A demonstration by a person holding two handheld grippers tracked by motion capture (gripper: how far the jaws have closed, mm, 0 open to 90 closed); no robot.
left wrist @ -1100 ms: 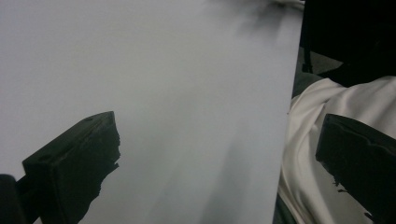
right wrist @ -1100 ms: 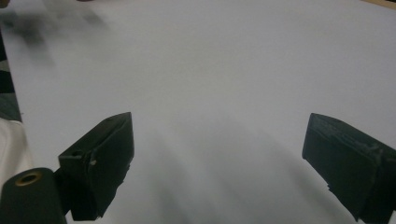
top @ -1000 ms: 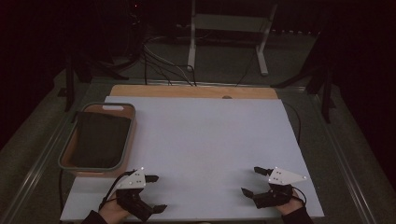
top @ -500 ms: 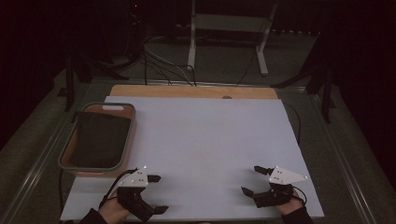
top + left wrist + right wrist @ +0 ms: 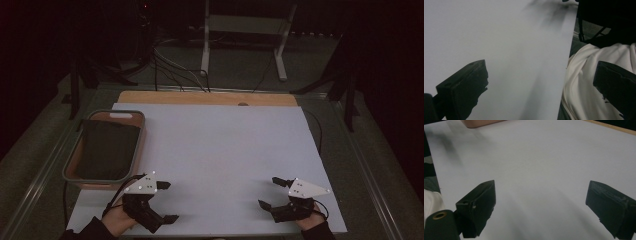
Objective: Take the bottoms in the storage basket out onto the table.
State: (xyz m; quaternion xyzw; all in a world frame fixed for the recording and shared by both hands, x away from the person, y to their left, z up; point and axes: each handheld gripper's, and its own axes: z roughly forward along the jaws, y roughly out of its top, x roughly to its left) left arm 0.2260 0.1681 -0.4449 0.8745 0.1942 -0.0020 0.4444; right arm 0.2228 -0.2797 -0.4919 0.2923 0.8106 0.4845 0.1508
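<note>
Our left gripper (image 5: 166, 202) and right gripper (image 5: 270, 192) are black, each topped by a grey three-cornered plate with small dots. Black cables trail from both. We wear dark sleeves and a white shirt (image 5: 584, 82).

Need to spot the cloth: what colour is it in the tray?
Black cloth, clearest in the high view.

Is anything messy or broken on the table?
Nothing stands out. The white board lies flat and clean, the tray sits straight at its left edge with a dark folded cloth inside, and the left gripper and right gripper both rest open near the front.
</note>
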